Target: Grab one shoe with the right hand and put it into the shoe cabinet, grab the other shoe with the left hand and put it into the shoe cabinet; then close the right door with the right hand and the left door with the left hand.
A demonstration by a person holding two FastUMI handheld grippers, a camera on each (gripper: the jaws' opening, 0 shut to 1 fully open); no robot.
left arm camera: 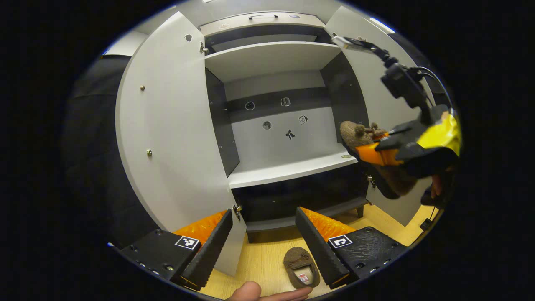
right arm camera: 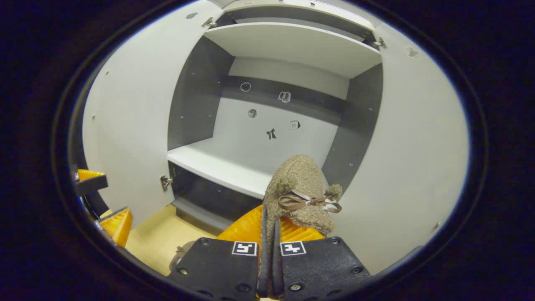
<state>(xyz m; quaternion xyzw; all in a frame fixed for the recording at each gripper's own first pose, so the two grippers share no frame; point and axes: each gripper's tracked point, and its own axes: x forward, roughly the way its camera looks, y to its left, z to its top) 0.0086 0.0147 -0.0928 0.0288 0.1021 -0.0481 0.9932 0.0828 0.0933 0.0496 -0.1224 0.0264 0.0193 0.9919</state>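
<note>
A brown fuzzy shoe [right arm camera: 299,188] with a small bow hangs in the air in front of the open shoe cabinet's middle shelf [right arm camera: 217,167], with my right gripper [right arm camera: 269,234] shut on its heel rim. In the left gripper view that shoe [left arm camera: 357,133] and the right gripper [left arm camera: 370,150] hover by the shelf's right end. The other brown shoe [left arm camera: 301,267] lies on the wooden floor, just between the wide-apart fingers of my left gripper [left arm camera: 263,246], which is open and holds nothing.
Both cabinet doors stand wide open: the left door [left arm camera: 167,138] and the right door [left arm camera: 376,96]. The middle shelf [left arm camera: 292,169] is bare, with a dark lower bay beneath it. A fingertip of a hand [left arm camera: 250,292] shows at the bottom edge.
</note>
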